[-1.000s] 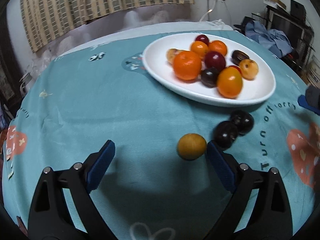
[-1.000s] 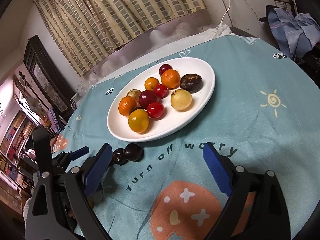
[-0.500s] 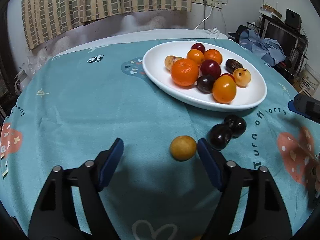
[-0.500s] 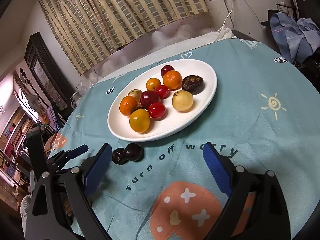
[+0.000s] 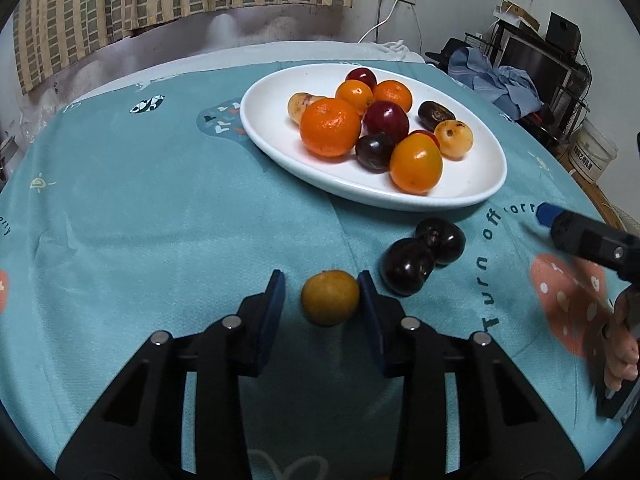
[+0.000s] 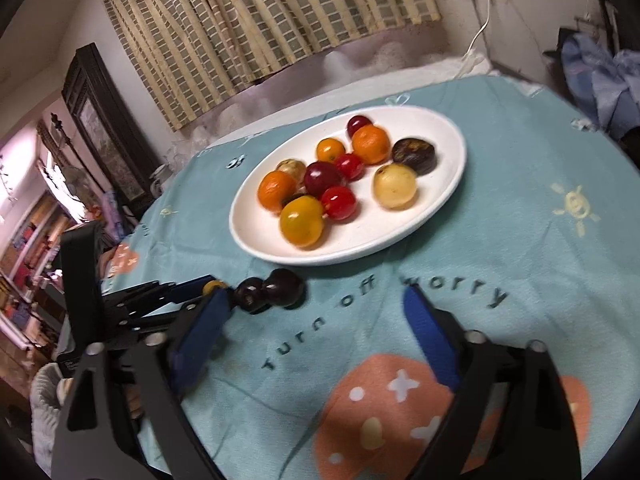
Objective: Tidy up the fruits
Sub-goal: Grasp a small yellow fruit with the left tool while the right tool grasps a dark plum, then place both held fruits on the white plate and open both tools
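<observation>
A small yellow-orange fruit (image 5: 330,298) lies on the teal cloth between the fingers of my left gripper (image 5: 321,282). The jaws are closing: the right pad touches the fruit and a narrow gap remains at the left pad. Two dark plums (image 5: 406,266) touch each other just to the right of it. A white oval plate (image 5: 280,152) further back holds several oranges, plums and tomatoes. My right gripper (image 6: 315,300) hovers over the cloth's lettering, its jaws closing with nothing between them. The plums (image 6: 284,288) sit just beyond its left finger.
The round table's edge curves along the right (image 5: 592,192). Beyond it are a pile of clothes (image 5: 500,84) and a white bucket (image 5: 592,152). A striped curtain (image 6: 260,28) hangs behind the table. A hand (image 5: 624,344) holds the right gripper at the far right.
My left jaws have narrowed from wide open to close around the yellow-orange fruit, which has stayed in place. The right jaws have narrowed a little.
</observation>
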The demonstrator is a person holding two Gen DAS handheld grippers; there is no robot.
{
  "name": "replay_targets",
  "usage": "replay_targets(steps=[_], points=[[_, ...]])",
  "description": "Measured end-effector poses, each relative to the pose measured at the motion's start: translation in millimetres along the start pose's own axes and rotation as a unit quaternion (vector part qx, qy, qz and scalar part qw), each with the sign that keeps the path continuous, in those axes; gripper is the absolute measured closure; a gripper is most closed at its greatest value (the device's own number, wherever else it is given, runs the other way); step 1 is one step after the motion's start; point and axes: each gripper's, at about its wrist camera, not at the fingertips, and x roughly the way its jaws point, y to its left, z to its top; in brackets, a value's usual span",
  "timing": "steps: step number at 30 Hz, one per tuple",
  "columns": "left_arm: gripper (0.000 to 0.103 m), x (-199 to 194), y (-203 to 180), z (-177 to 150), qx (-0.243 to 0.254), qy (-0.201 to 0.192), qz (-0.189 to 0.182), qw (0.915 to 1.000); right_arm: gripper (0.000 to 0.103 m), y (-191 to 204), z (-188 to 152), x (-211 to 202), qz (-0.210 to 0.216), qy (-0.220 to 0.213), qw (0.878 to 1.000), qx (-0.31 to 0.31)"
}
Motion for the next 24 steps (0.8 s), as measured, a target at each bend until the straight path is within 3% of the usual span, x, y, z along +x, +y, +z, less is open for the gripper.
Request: replay_targets(steps=[2, 8, 13, 16, 19, 20, 24], points=[[0.075, -1, -1, 0, 0.002, -0.003, 0.003, 1.0, 0.033, -2, 1, 9, 0.028, 0.019, 0.999, 0.033], [0.075, -4, -5, 0, 0.009, -0.011, 0.006, 0.9999, 0.04, 13, 4, 25, 0.028, 0.037, 0.998, 0.041], [0.075, -2, -9, 0, 0.017, -0.007, 0.009, 0.9998, 0.05, 24, 5, 43, 0.009, 0.05, 0.998, 0.025], [0.075, 0, -7, 0, 0.015, -0.003, 0.006, 0.9999, 0.061, 20, 5, 55, 0.001, 0.062, 0.998, 0.033], [0.075, 0, -7, 0, 0.015, -0.003, 0.006, 0.9999, 0.066, 16, 6, 58, 0.006, 0.059, 0.997, 0.041], [0.075, 0, -7, 0, 0.016, -0.003, 0.007, 0.9998, 0.073, 15, 6, 57, 0.007, 0.058, 0.997, 0.041], [0.075, -5, -7, -1, 0.015, -0.014, -0.001, 0.9998, 0.076, 10, 5, 45, 0.043, 0.056, 0.995, 0.064]])
